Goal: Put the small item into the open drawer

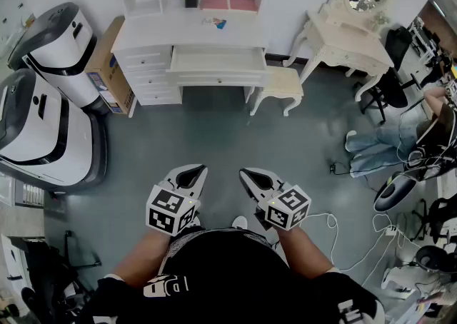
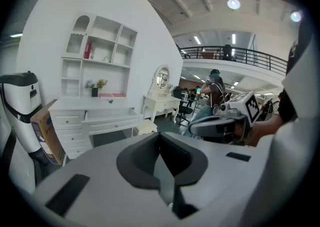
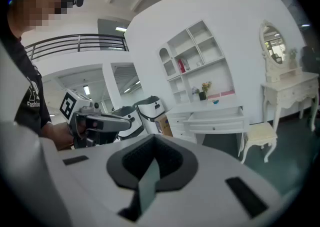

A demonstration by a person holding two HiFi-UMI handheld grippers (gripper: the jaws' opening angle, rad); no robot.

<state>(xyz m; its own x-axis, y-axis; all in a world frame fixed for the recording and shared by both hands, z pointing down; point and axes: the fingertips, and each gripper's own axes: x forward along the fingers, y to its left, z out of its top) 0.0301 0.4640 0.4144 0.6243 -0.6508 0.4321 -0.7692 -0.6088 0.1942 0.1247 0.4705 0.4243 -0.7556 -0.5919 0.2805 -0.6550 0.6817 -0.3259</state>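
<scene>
- The small item (image 1: 216,23) looks to be the bluish-and-white thing on top of the white surface (image 1: 150,33), near its back. It is too small here to be sure of its shape or its long axis.
- It lies straight ahead and well apart from both tongs, across bare floor (image 1: 214,130).
- The left tongs (image 1: 194,173) and right tongs (image 1: 250,175) are held side by side close to the body and point forward. The item sits about on the line between them, so neither hand is clearly nearer.
- Both tongs are closed, jaws together, with nothing between them.
- The open drawer (image 1: 218,60) juts out just in front of and below the item. I judge the move to be a walk up, then a short carry forward and down off the top.
- A stool (image 1: 278,83) stands just beside the drawer's right end and would crowd a right-hand approach.
- A cardboard box (image 1: 107,66) and two white machines (image 1: 50,101) flank the left side.
- A dressing table (image 1: 343,33), a seated person (image 1: 400,140) and cables (image 1: 357,244) are off to the right, clear of the path.
</scene>
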